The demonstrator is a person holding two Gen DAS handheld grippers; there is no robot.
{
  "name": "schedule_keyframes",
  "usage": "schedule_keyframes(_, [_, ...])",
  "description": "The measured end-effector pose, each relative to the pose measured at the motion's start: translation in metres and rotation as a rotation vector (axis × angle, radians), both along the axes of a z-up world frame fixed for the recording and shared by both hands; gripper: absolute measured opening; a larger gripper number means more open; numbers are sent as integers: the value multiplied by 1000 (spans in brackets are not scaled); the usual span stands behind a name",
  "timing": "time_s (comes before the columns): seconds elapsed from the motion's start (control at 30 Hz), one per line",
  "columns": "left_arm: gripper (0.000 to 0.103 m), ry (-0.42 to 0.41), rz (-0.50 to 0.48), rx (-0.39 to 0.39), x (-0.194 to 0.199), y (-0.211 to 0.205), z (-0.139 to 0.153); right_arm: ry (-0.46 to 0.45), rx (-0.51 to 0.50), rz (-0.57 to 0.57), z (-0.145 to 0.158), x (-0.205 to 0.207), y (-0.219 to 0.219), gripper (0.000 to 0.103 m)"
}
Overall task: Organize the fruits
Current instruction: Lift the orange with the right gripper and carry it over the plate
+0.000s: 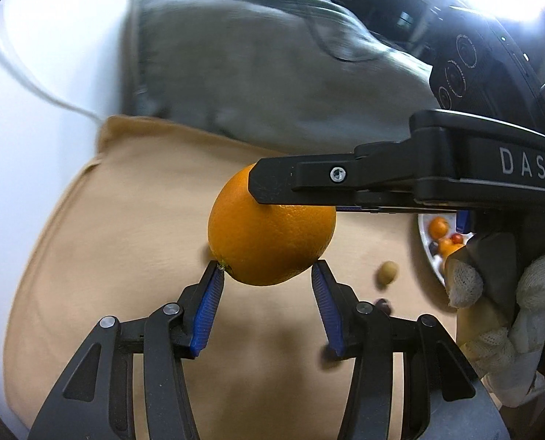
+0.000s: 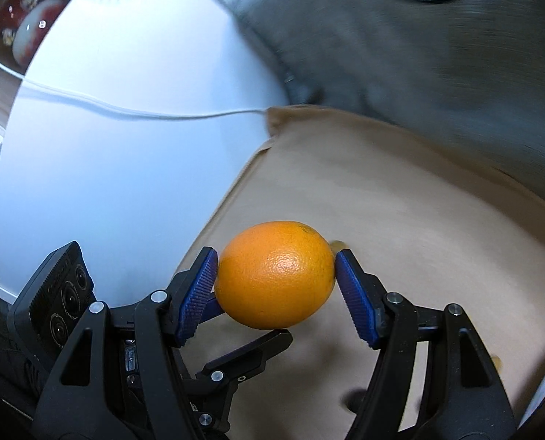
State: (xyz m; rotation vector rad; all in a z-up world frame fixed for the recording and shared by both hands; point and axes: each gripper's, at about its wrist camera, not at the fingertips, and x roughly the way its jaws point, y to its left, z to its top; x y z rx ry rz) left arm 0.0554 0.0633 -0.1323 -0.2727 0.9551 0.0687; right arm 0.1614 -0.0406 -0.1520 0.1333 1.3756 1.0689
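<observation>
One orange (image 1: 269, 234) hangs in the air above a beige cloth (image 1: 125, 220). Both grippers grip it. In the left wrist view my left gripper (image 1: 266, 267) is shut on its lower end, with the blue pads (image 1: 208, 304) touching each side. One black finger of the right gripper (image 1: 291, 183) lies across its top, and the other finger is hidden behind the fruit. In the right wrist view my right gripper (image 2: 276, 278) is shut on the orange (image 2: 272, 275) across its width. A finger of the left gripper (image 2: 250, 352) reaches in beneath it.
A white plate (image 1: 428, 253) holding small oranges and other fruit sits at the right edge. An olive-green fruit (image 1: 387, 273) and a dark grape (image 1: 384, 304) lie on the cloth. A grey cushion (image 1: 254, 73) is behind, with a white tabletop (image 2: 107, 165) and cable (image 2: 125, 112) to the left. A gloved hand (image 1: 529, 293) holds the right gripper.
</observation>
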Motion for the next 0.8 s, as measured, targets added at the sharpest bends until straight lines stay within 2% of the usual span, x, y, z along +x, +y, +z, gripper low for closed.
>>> schedule_keyframes(0.37, [49, -12, -154, -27, 38, -73, 3, -31, -37, -148, 16, 21, -93, 70])
schedule_keyframes(0.8, [49, 2, -276, -56, 67, -142, 0, -51, -73, -264, 30, 40, -183, 70])
